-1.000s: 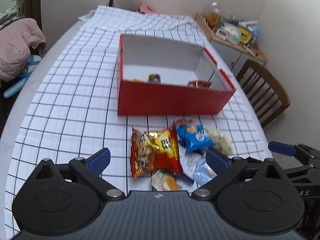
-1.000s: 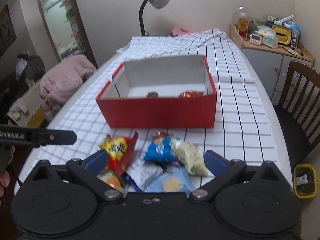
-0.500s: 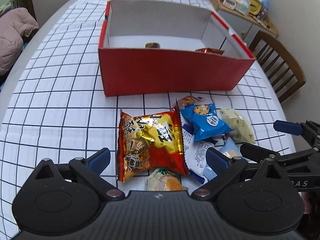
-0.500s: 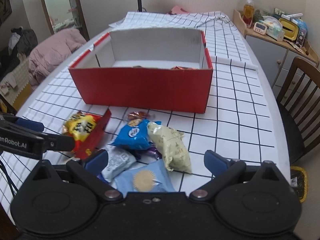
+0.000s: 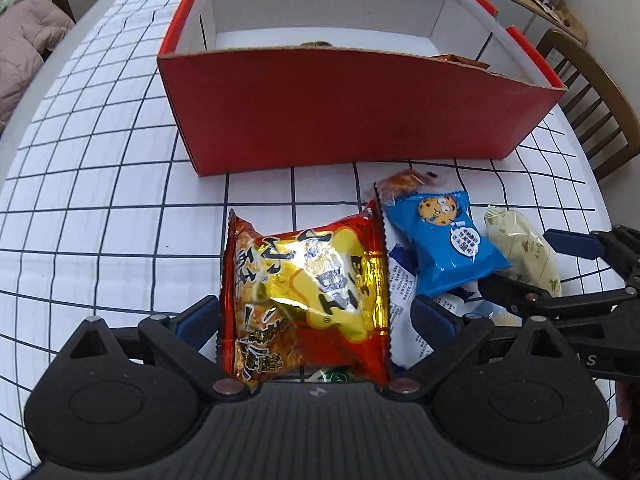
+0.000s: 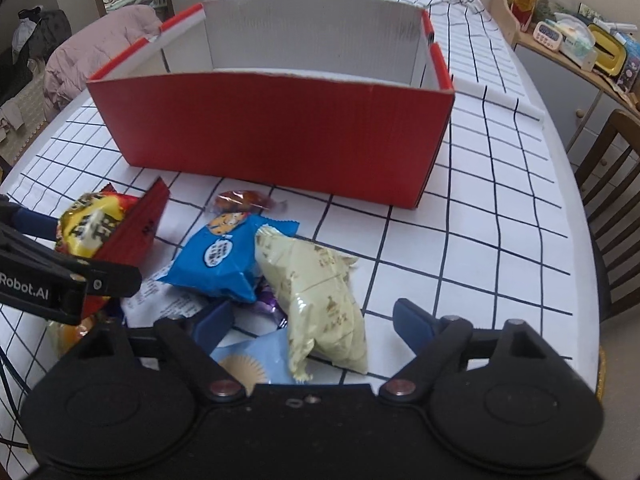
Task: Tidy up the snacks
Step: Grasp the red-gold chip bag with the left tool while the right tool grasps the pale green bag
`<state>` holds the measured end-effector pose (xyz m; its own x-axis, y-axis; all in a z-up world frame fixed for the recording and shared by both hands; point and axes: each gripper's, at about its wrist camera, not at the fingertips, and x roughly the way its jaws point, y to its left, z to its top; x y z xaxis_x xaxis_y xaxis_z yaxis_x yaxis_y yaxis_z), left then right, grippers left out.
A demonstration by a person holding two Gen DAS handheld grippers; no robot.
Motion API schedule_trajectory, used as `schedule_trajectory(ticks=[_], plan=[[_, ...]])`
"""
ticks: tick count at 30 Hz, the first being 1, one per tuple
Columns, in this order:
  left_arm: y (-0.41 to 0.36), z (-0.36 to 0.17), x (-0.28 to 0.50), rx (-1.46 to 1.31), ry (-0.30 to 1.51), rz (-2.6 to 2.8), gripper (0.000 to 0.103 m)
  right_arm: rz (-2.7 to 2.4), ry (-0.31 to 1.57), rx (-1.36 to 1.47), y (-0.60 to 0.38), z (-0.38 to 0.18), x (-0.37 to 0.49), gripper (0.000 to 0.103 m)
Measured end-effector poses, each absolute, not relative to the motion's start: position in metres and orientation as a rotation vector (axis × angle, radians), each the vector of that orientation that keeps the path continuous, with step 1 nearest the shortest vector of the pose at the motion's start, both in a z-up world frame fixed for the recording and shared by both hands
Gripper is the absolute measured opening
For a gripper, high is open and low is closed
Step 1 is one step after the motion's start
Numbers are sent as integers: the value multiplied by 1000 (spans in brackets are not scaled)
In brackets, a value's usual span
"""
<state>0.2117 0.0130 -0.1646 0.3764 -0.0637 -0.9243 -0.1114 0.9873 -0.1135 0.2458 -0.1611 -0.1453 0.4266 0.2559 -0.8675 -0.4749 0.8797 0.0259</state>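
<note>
A red cardboard box (image 5: pixel 360 108) with white inside walls stands on the checked tablecloth; it also shows in the right wrist view (image 6: pixel 272 132). In front of it lies a heap of snack packets. My left gripper (image 5: pixel 316 320) is open with its fingers on either side of a red and gold packet (image 5: pixel 308 296). My right gripper (image 6: pixel 312 320) is open around a pale green packet (image 6: pixel 320 292). A blue cookie packet (image 5: pixel 444 248) lies between the two, also in the right wrist view (image 6: pixel 224 256). The right gripper shows in the left wrist view (image 5: pixel 580 264).
A small red-brown wrapped sweet (image 6: pixel 240 200) lies near the box front. A white packet (image 6: pixel 172 304) and a light blue packet (image 6: pixel 248 360) lie under the heap. A wooden chair (image 5: pixel 592 96) stands at the right table edge. A pink jacket (image 6: pixel 96 44) lies left.
Both grippers have moved forward and down onto the snack heap. The red and gold packet now sits between the left fingers and the pale green packet between the right fingers.
</note>
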Motion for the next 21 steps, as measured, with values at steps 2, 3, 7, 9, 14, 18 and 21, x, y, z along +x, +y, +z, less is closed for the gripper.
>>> schedule_trajectory(ticks=[2,3,7,9,14,18,21], plan=[[13,-165,212,-171,1184,36,99,466,1041,-231,-161,-147,249,78],[14,-165,212,-175,1183,36,94,467,1042,-228,-161,-147,250,74],[20,-166,213,-204,1189,52,81,485,1041,-199,-164,-147,251,62],[24,-165,211,-233,1186,53,78,484,1037,-192,-164,-147,251,58],[28,-161,208,-253,1168,47,70,457,1034,-167,-169,-147,250,53],[35,-161,204,-286,1161,60,67,437,1028,-131,-174,-146,249,46],[40,-158,201,-312,1153,63,66,427,1017,-109,-176,-143,245,42]])
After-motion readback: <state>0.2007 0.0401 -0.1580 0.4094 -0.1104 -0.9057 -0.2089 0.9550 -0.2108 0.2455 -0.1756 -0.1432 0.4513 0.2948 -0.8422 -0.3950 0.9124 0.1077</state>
